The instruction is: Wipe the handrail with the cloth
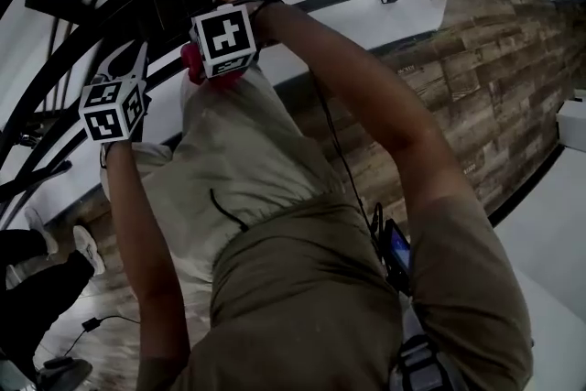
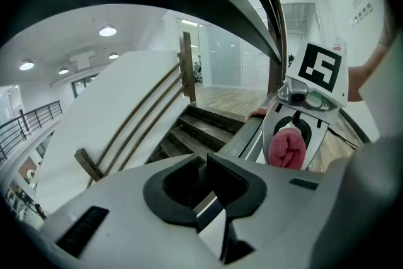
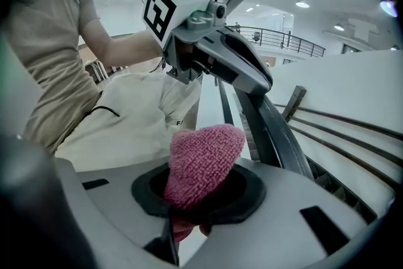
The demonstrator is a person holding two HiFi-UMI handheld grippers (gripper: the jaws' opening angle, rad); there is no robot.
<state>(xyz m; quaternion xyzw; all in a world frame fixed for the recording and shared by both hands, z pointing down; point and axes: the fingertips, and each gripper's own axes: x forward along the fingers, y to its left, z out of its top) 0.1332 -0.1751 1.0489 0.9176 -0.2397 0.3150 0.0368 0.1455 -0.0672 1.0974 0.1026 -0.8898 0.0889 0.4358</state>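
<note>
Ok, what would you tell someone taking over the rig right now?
Right gripper: shut on the pink cloth, which bulges past the jaws.
Left gripper: jaws close together, nothing between them, up by the handrail.
The cloth sits beside the handrail; contact not visible.
Done: cloth in hand. How much is wiped cannot be told.
To do: press it on the rail and wipe along.

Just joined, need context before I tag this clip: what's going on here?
A person at a staircase holds a hand-held gripper in each hand. The right hand-held gripper is shut on a bunched pink cloth, held up beside the dark handrail. The pictures don't show whether the cloth touches the rail. The left hand-held gripper is raised near the same rail, its jaws nearly together with nothing between them.
</note>
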